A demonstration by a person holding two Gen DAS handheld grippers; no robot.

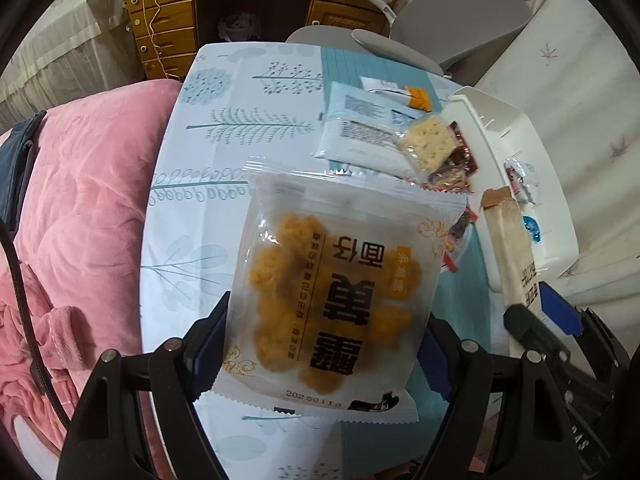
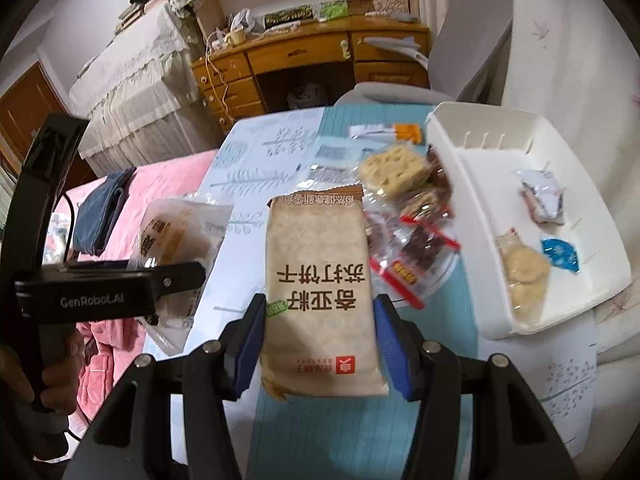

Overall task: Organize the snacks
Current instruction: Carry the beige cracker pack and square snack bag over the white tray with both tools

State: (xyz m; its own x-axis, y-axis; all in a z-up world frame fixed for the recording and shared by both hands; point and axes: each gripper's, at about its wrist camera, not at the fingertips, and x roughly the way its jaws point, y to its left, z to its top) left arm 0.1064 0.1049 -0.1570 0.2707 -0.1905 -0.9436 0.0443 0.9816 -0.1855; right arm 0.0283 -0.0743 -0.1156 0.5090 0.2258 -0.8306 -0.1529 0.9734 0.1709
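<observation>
While each hand-held gripper clamps a snack, left [image 1: 320, 344] the puff bag [image 1: 332, 280], right [image 2: 320, 340] the cracker pack [image 2: 320, 292], the patterned tablecloth [image 1: 208, 160] fronts a wooden desk [image 1: 168, 20].

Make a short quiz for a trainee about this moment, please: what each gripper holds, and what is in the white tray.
1. True or false: the left gripper is shut on the bag of golden fried snacks.
2. What does the right gripper hold? A) a blue sachet B) the brown cracker pack C) nothing
3. Fill in: the white tray stands on the ____ side of the loose snack pile in the right wrist view.

Key
1. True.
2. B.
3. Right; the tray already holds a few small packets.
</observation>
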